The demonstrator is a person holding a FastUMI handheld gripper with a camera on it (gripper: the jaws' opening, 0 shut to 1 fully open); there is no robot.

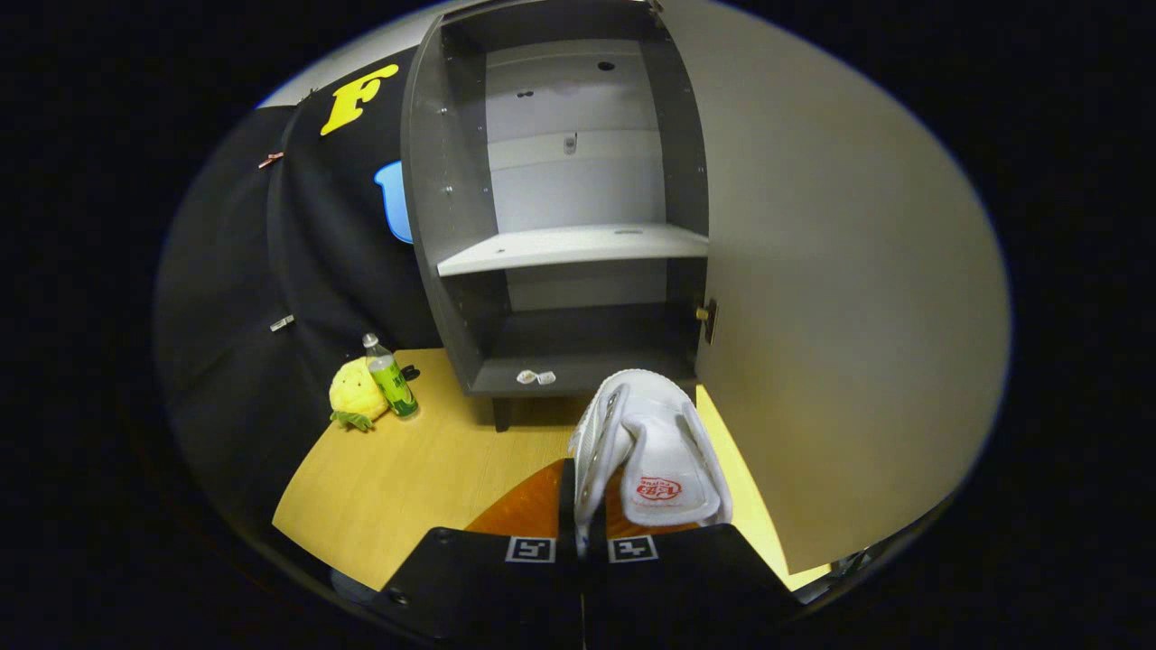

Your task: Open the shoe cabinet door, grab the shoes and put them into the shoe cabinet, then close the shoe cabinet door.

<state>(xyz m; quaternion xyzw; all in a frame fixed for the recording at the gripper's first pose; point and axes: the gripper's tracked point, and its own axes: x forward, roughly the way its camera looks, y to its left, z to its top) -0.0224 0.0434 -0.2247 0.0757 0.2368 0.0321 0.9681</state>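
Shoe cabinet door (840, 298): swung fully open, standing to the right of the claw, hinge edge beside the cabinet's right wall. Little room on that side.

Shoe cabinet (560, 208): straight ahead beyond the claw, on short legs on the worktop (406, 478). One shelf (578, 246) across the middle; lower compartment bare but for a small white item (536, 376) near its front lip.

White shoe (646, 451): gripped at its side wall, fingers closed on the fabric. Long axis running forward from the claw, toe aimed at the lower compartment, just short of its front edge. Judged next: straight push forward and in, low enough to pass under the shelf.

Claw (582, 533): clamped on the shoe.

Yellow plush toy (358, 394) and green bottle (390, 379): left of the cabinet, well clear of the path.
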